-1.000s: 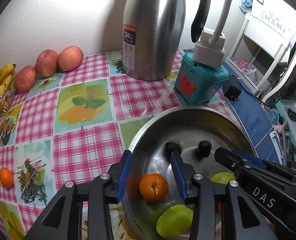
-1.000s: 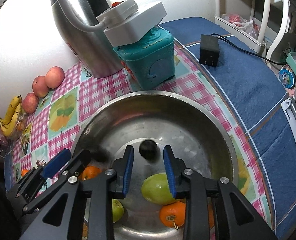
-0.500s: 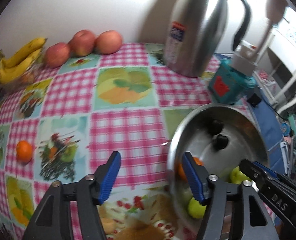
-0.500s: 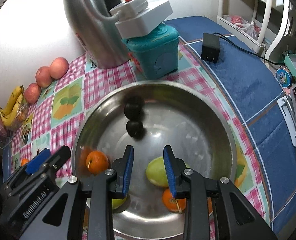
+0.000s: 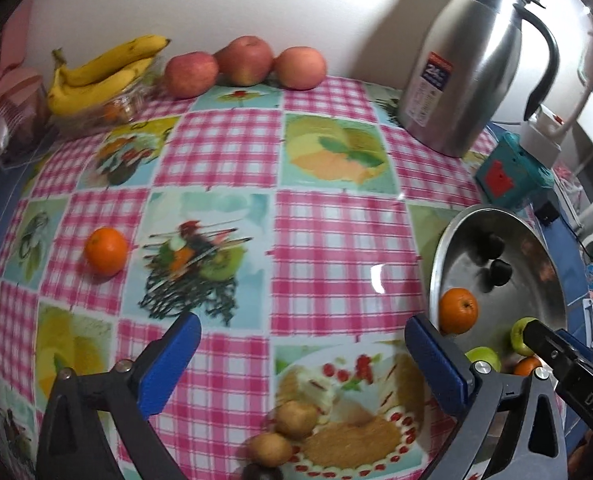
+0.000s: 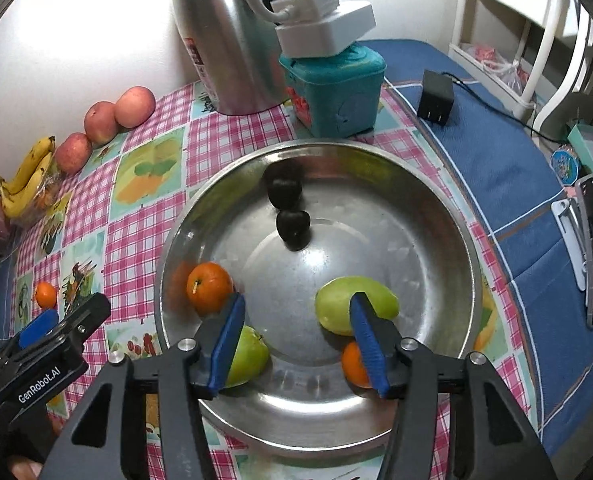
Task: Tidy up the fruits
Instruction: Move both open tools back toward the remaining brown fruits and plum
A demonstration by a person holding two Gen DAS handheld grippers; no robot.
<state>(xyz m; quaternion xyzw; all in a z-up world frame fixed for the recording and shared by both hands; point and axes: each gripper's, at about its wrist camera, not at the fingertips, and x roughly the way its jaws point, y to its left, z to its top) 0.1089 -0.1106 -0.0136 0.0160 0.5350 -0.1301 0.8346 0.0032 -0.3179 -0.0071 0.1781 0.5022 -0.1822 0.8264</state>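
Both grippers stand over the checked tablecloth point(image 5: 316, 248) with jaws spread and nothing between them, each having just been opening.

Left gripper point(image 5: 300, 356) hangs above bare cloth, a lone orange point(image 5: 106, 257) lying well to its left. Right gripper point(image 6: 296, 332) hovers over the steel bowl point(image 6: 436, 208), which holds two oranges point(image 6: 209, 288), three green fruits point(image 6: 354, 308) and two dark fruits point(image 6: 292, 225).
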